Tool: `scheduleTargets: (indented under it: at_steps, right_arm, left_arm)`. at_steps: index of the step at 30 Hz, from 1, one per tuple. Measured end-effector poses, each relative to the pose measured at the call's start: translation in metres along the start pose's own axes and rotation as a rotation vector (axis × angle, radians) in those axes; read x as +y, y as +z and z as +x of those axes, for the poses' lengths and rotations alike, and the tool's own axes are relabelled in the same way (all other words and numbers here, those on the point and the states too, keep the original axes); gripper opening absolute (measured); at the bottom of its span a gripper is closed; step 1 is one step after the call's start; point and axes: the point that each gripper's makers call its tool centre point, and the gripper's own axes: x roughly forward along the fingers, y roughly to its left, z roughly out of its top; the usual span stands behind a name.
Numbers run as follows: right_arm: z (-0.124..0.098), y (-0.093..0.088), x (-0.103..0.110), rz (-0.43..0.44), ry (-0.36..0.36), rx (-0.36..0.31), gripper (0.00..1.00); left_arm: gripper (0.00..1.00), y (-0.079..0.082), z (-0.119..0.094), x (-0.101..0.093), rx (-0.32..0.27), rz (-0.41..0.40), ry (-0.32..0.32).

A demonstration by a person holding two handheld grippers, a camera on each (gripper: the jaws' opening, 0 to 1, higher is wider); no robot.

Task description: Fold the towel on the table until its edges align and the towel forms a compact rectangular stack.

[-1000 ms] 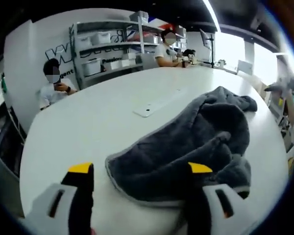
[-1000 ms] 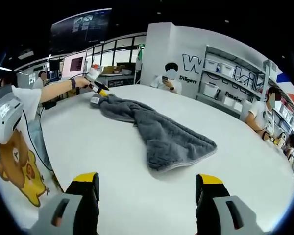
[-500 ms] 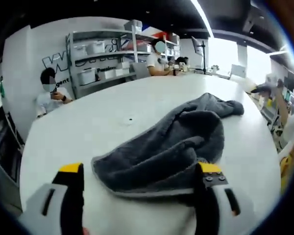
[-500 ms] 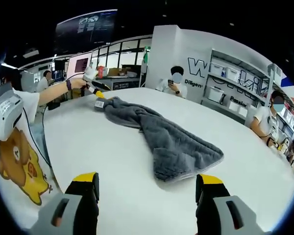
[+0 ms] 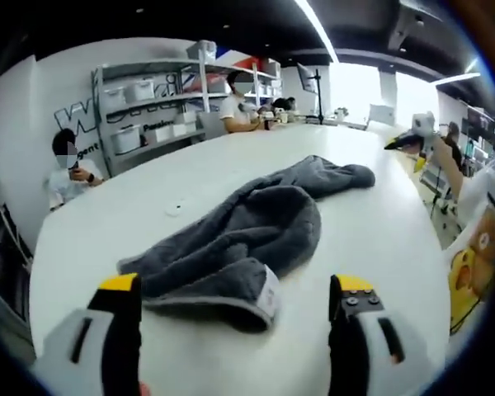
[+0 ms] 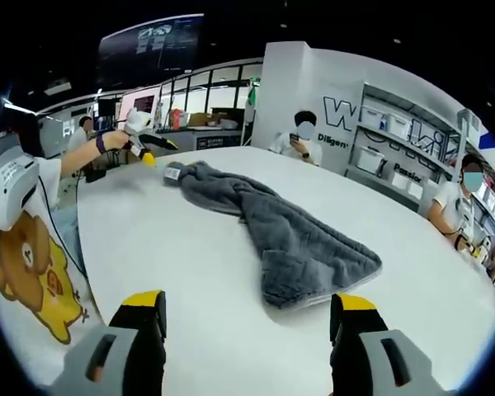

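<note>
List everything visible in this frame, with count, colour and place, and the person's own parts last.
towel: one, dark grey, lying crumpled and stretched out on the table
label: one, white, on the towel corner nearest the left tongs
table: one, white, large, under the towel
shelves: one unit, grey, with pale boxes, against the far wall
seated people: several, beyond the table's far edge
left tongs: black with yellow tips, open, above the table
right tongs: black with yellow tips, open, above the table

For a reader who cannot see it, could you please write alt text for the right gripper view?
A crumpled grey towel lies unfolded across a white table. The right gripper hangs open in front of it. The left gripper is off the towel's far end.
</note>
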Motion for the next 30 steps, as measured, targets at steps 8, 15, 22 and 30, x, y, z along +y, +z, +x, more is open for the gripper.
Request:
scheduleTargets:
  at_steps: [8, 15, 22, 30]
  right_arm:
    - [0.002, -0.002, 0.006, -0.004, 0.016, -0.002, 0.86]
    - [0.001, -0.005, 0.008, -0.003, 0.017, 0.002, 0.86]
    - [0.002, -0.007, 0.012, -0.001, 0.021, -0.002, 0.86]
    - [0.002, -0.012, 0.021, -0.001, 0.035, 0.008, 0.86]
  left_arm:
    - [0.99, -0.001, -0.037, -0.042, -0.036, 0.001, -0.031]
    - [0.99, -0.008, -0.064, -0.077, -0.049, 0.006, -0.053]
    - [0.99, -0.02, -0.075, -0.095, -0.044, 0.007, -0.067]
    - [0.99, -0.031, -0.084, -0.109, -0.024, -0.001, -0.066]
